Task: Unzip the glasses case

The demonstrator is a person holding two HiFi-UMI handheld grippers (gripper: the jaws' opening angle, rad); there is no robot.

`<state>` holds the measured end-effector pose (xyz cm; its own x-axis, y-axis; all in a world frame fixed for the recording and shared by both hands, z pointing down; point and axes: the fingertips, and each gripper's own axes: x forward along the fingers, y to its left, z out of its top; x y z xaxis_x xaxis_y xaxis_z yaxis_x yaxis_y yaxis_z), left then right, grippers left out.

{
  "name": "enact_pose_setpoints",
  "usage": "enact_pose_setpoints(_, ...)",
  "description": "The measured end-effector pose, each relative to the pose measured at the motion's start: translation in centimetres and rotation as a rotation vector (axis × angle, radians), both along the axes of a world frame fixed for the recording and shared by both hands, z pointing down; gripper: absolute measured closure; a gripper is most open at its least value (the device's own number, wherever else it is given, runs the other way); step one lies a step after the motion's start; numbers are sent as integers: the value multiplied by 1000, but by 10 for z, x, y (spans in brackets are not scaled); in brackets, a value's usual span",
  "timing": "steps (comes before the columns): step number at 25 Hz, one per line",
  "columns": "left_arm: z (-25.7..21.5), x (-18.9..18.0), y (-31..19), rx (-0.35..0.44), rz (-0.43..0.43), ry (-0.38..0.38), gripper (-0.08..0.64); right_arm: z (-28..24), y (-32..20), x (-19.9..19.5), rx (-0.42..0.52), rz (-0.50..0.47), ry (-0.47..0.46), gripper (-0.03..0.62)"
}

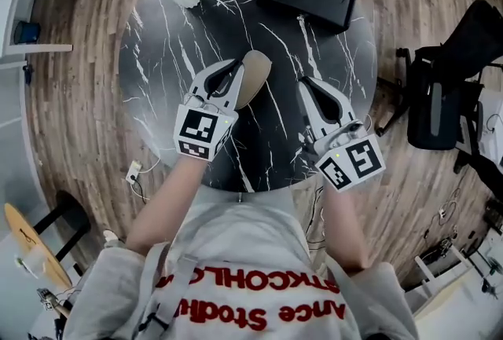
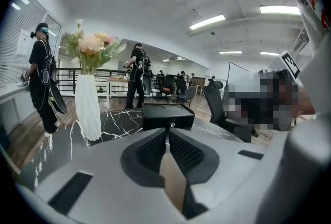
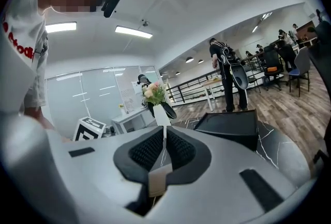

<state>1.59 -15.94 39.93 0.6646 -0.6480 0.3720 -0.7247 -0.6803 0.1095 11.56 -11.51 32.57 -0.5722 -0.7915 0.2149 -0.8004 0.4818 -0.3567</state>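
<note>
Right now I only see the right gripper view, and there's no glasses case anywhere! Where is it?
Observer: The head view shows the tan glasses case on the black table, partly hidden behind the left gripper.
Operator: Is that gripper grabbing it?
Observer: The left gripper view shows its jaws together, with tan in the gap beneath them. Whether they pinch the case, I cannot tell.
Operator: Is mine close?
Observer: From above, the right gripper is off to the case's right, with bare table between them.
</note>
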Motion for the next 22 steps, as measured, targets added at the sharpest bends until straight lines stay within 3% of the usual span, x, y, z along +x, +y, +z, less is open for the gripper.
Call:
enact_pose_setpoints(2,18,4,-4,-36,5,-19,537,12,-1,-2,-18,-2,0,574)
enact_pose_setpoints(5,45,8,-7,-105,5,-57,419,27,-1,-4,-46,-12,6,574)
enact_pose_setpoints(11,86,17,-6,-251,45,-101,364,47,3,-10,-89,-40,-2,574)
enact_pose_setpoints(14,95,21,-6,-270,64,-131,326,54,7,-16,-122,-56,-47,574)
enact_pose_setpoints(19,98,22,-9,-281,59,-113,295,64,14,-21,-145,-75,-41,574)
enact_pose_setpoints(22,102,25,-1,-351,91,-87,261,67,16,-18,-154,-76,-37,574)
